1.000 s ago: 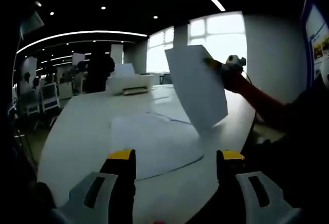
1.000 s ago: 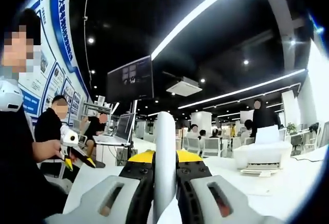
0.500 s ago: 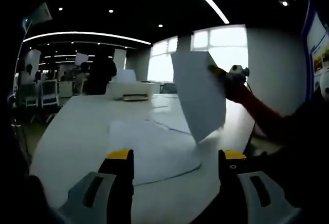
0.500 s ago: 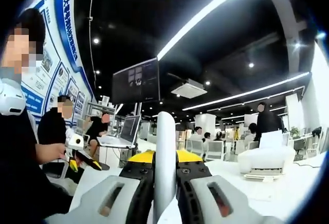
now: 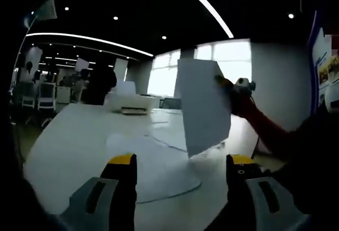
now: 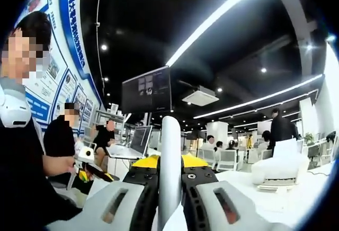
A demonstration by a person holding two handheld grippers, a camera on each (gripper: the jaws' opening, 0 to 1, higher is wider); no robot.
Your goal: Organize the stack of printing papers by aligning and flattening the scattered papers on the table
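One thin sheet [image 5: 204, 106] hangs nearly upright at centre-right of the left gripper view, pinched along its upper edge by the right gripper [image 6: 170, 168], light and floppy I'd judge, while the left gripper [image 5: 180, 162] gapes empty over the tabletop [image 5: 79, 135] papers [image 5: 153, 162].

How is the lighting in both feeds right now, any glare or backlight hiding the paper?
Left gripper view: bright windows backlight the held white paper sheet, which reads grey; the white table looks dim. Right gripper view: ceiling light strip glares, and the sheet, edge-on between shut jaws, looks soft.
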